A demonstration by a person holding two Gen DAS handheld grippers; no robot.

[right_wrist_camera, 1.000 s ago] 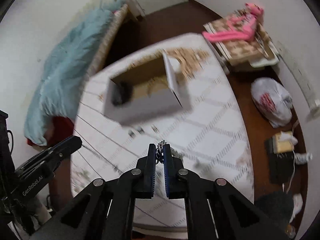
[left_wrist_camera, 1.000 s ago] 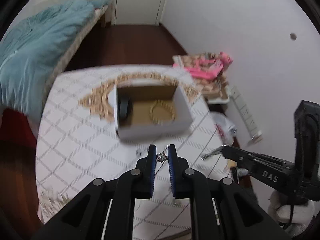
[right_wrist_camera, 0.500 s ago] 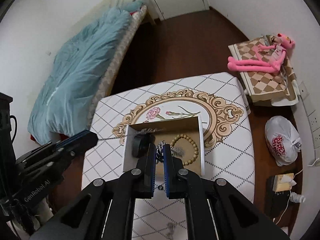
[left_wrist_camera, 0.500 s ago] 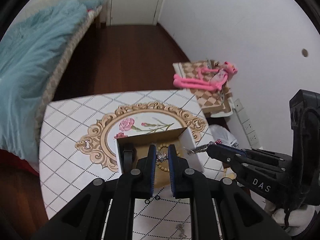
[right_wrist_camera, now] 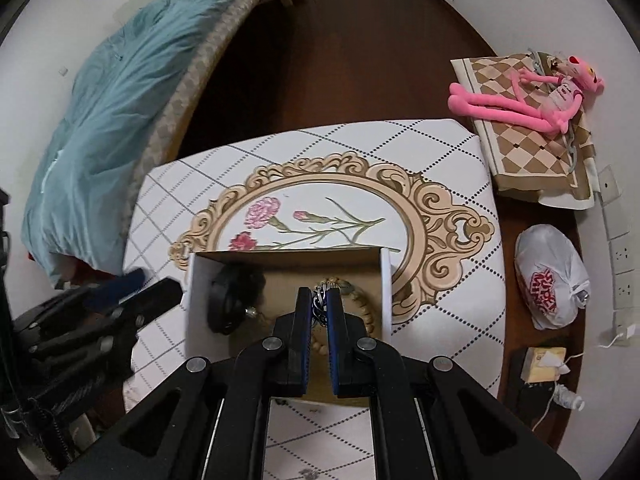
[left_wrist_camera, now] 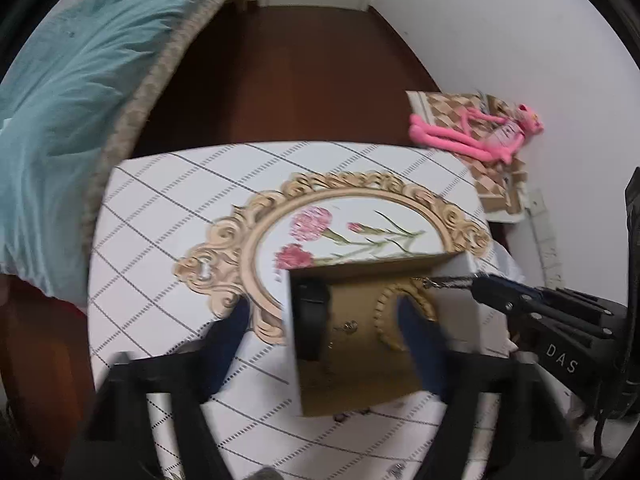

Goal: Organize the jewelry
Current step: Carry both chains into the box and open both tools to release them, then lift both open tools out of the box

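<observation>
A white cardboard box with a brown inside sits on the patterned table. It holds a black band, a wooden bead bracelet and a small silver piece. My left gripper is open wide above the box, its fingers blurred, and empty. My right gripper is shut on a silver chain and hovers over the box. In the left wrist view the right gripper shows at the box's right wall with the chain sticking out.
A bed with a teal blanket lies left of the table. A pink plush toy on a checkered cushion, a white plastic bag and small items sit on the dark floor at right. Small jewelry bits lie on the table's near edge.
My left gripper has opened and the small silver piece it held now lies in the box. Both grippers have moved closer over the box. The right gripper still holds the chain.
</observation>
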